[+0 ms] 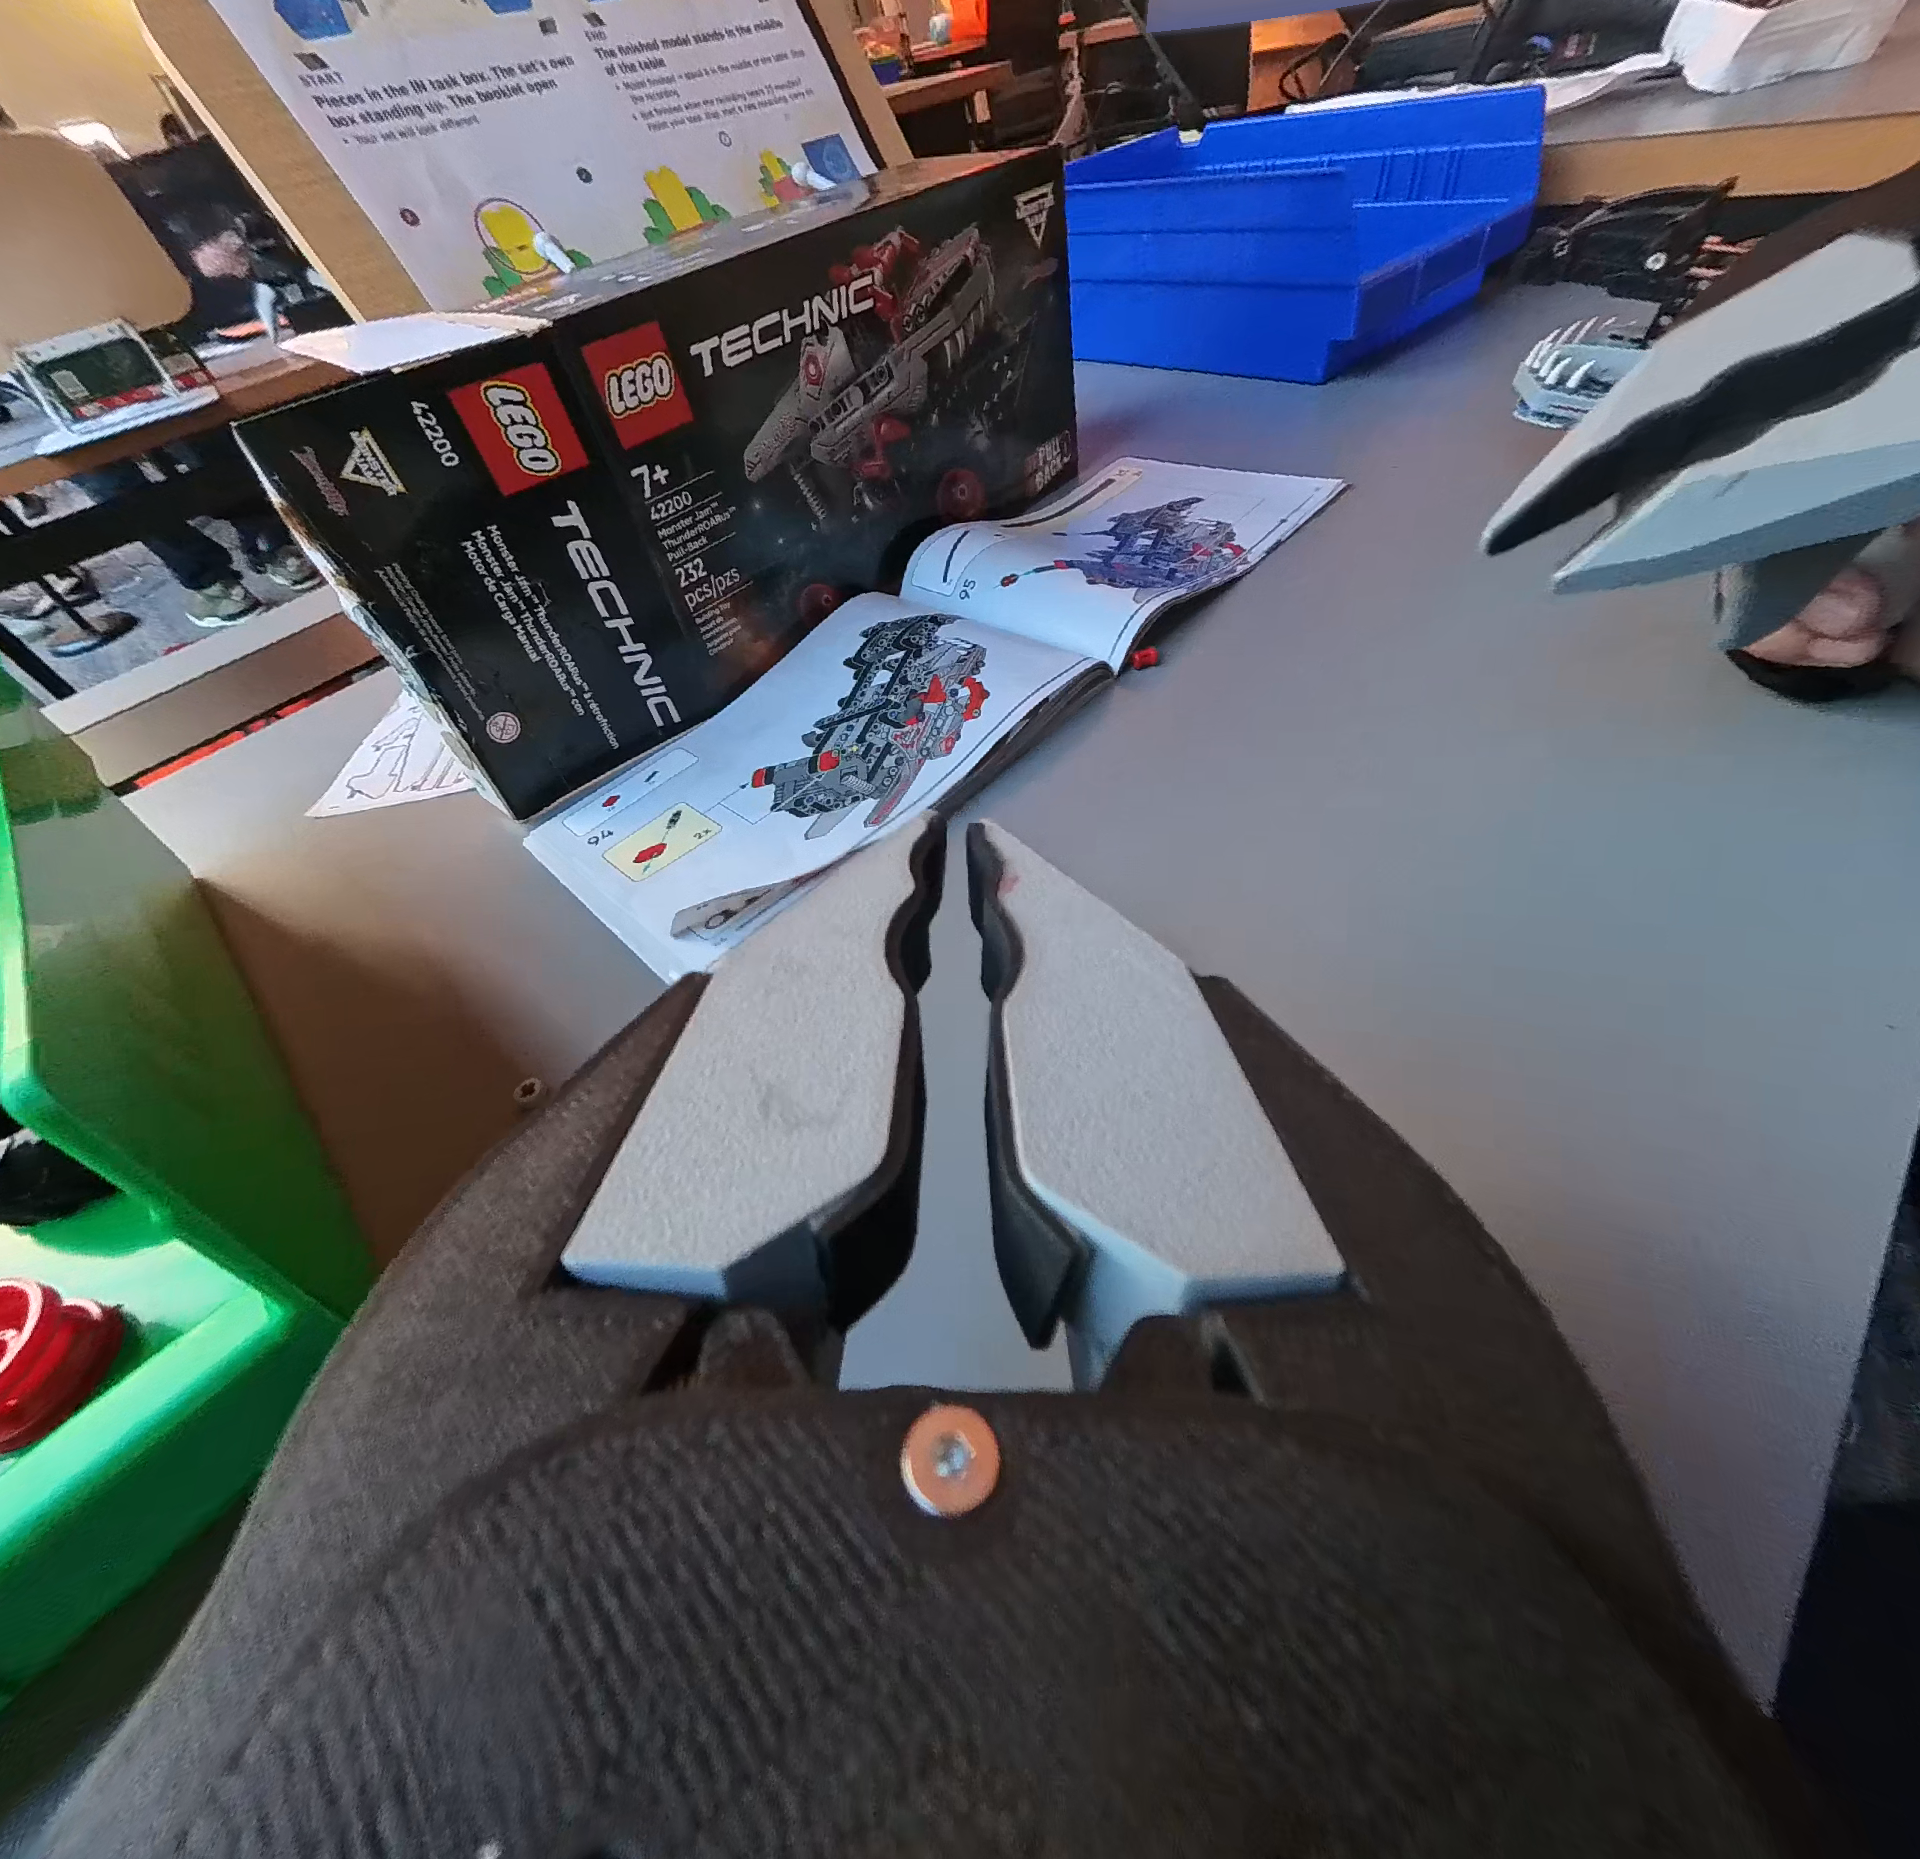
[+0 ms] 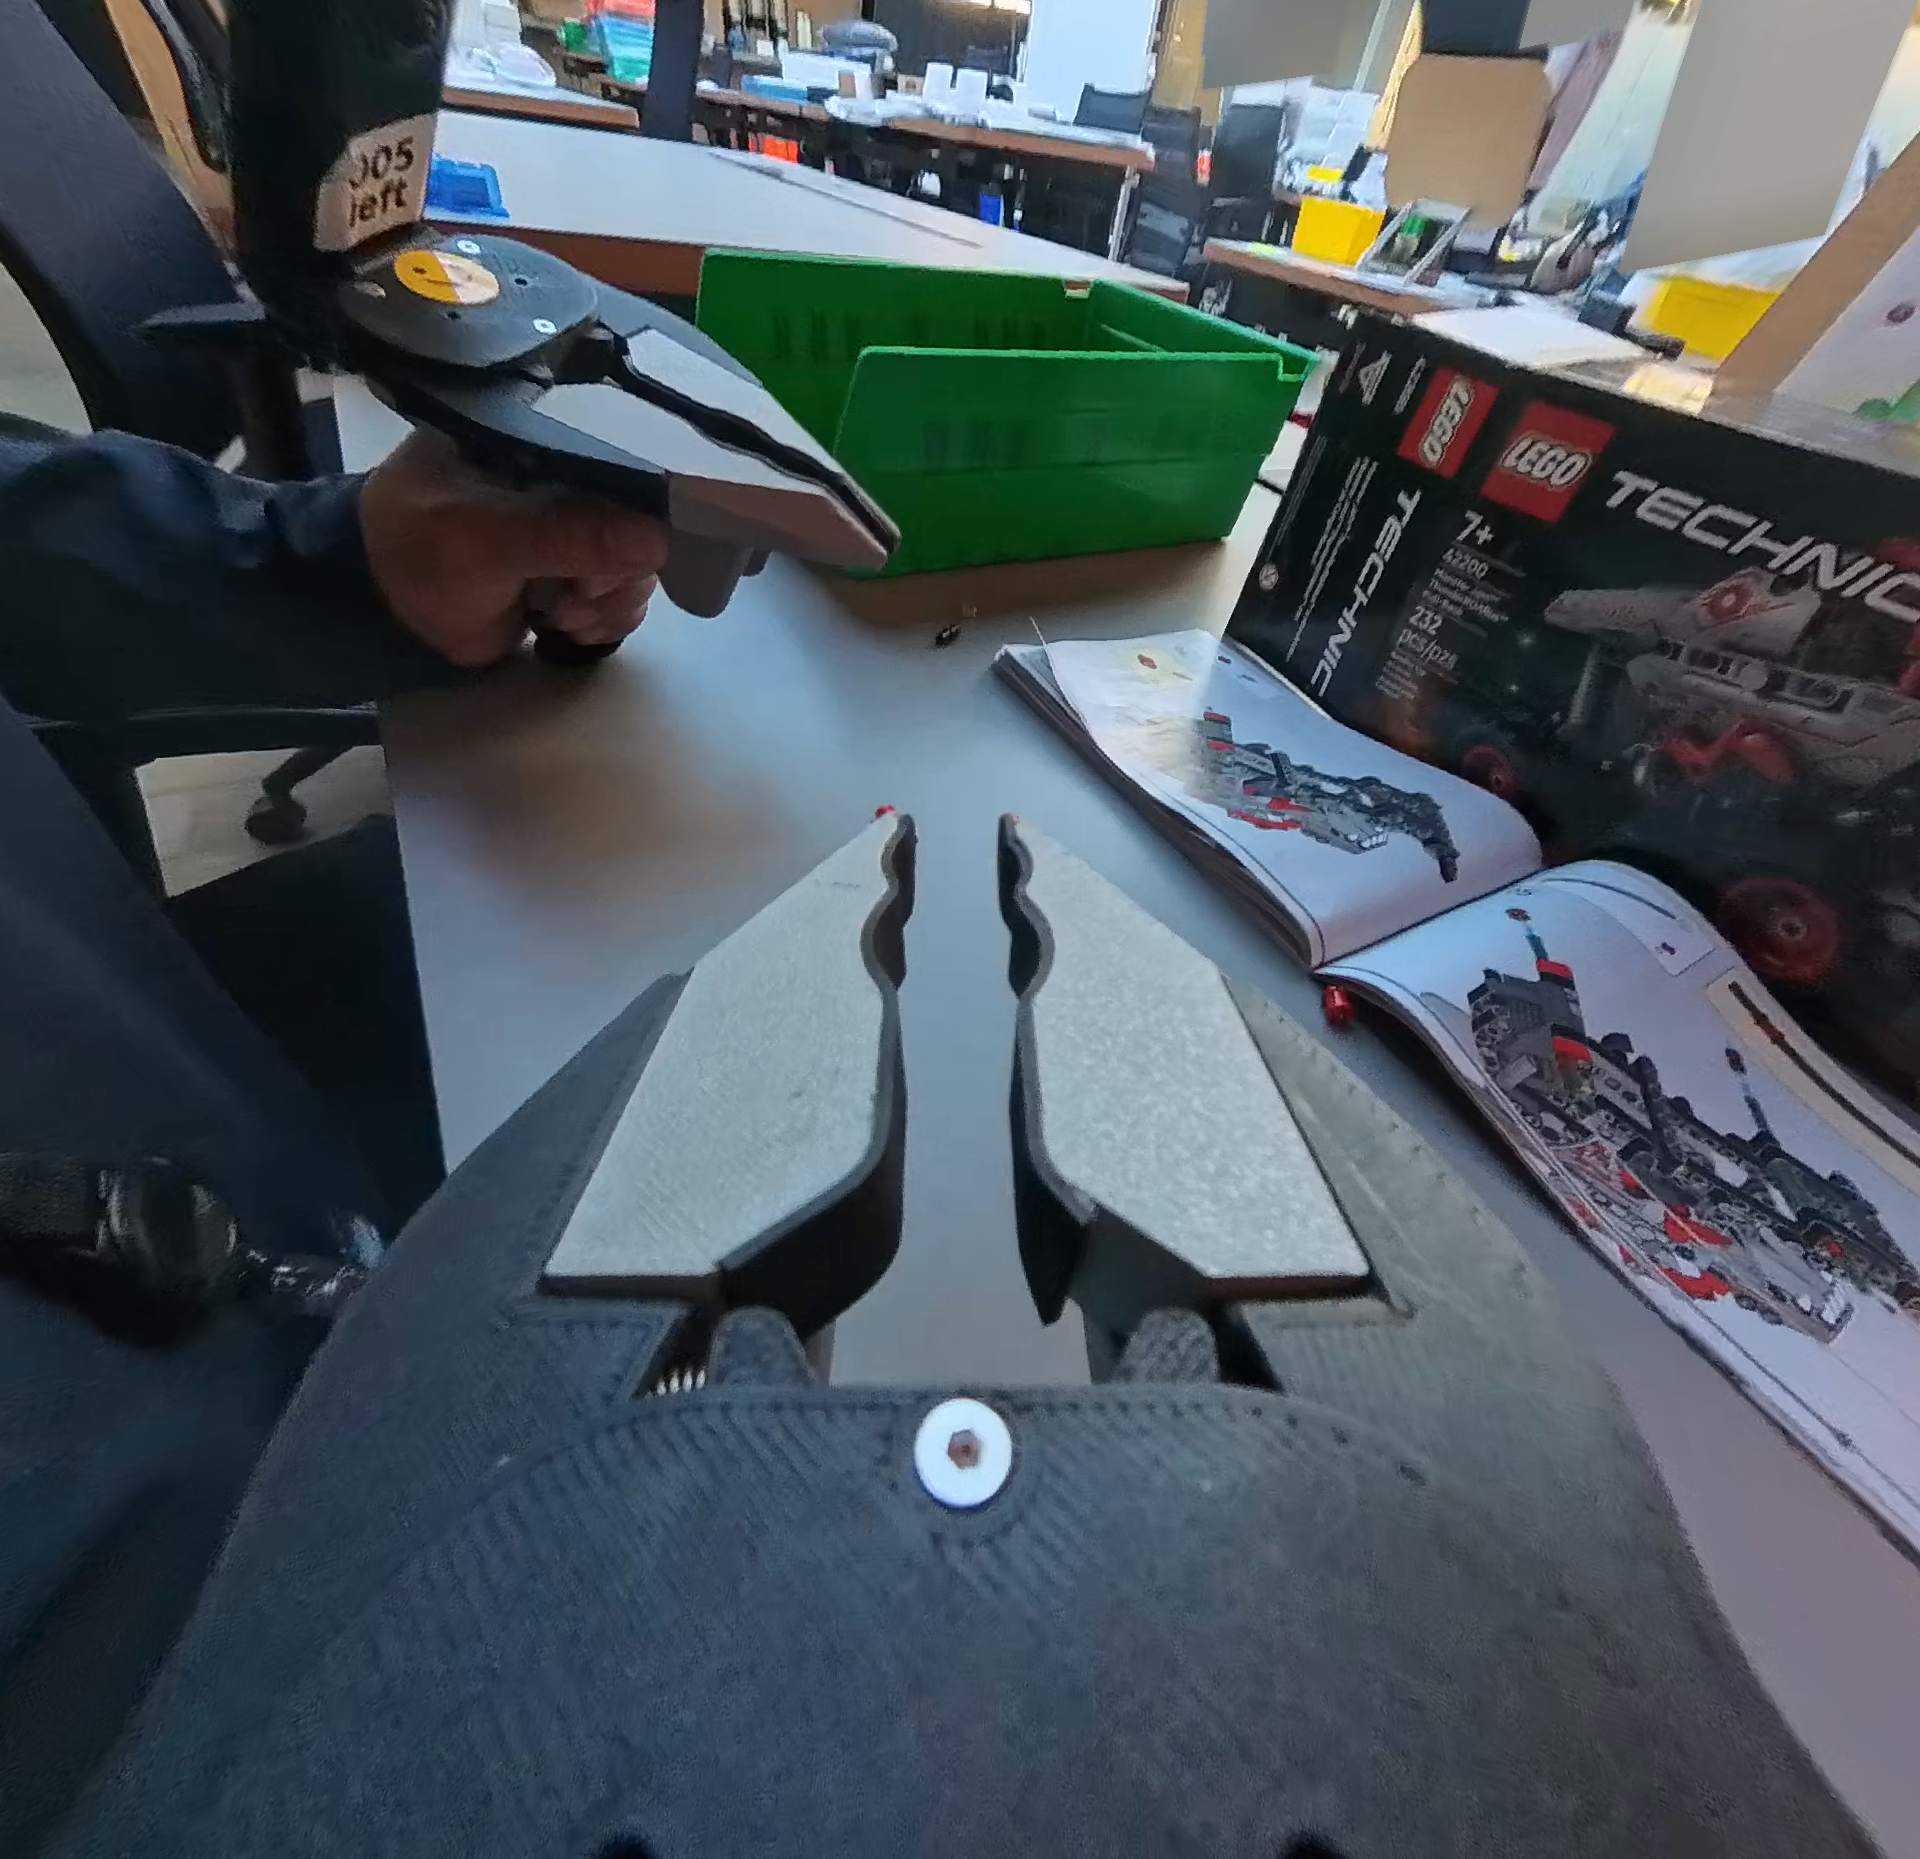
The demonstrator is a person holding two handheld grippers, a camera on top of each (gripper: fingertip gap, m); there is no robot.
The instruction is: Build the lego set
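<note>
Item: left gripper. Fingers nearly pressed together, a thin slit between the tips, pinching nothing; hovering over the grey counter and pointing at the near corner of the open instruction booklet.

Item: right gripper. Fingers standing a little apart, carrying nothing; hovering above bare counter, aiming leftward across it.

Item: small red Lego pin. Lying loose on the counter, touching or just beside the booklet's spine edge. From the right gripper it is sitting forward and to the right, close by; its long axis cannot be told at this size. From the left gripper the same pin is lying farther off, beyond the booklet. Judgement: the right gripper is the nearer one for a pick-up.

Item: Lego set box. Standing upright behind the booklet.

Item: green bin. Sitting on the left side, beyond the left gripper; contents hidden in this view.

Item: blue bin. Sitting behind the box, to the right.

Item: partly built grey model. Resting near the blue bin, mostly hidden.
</note>
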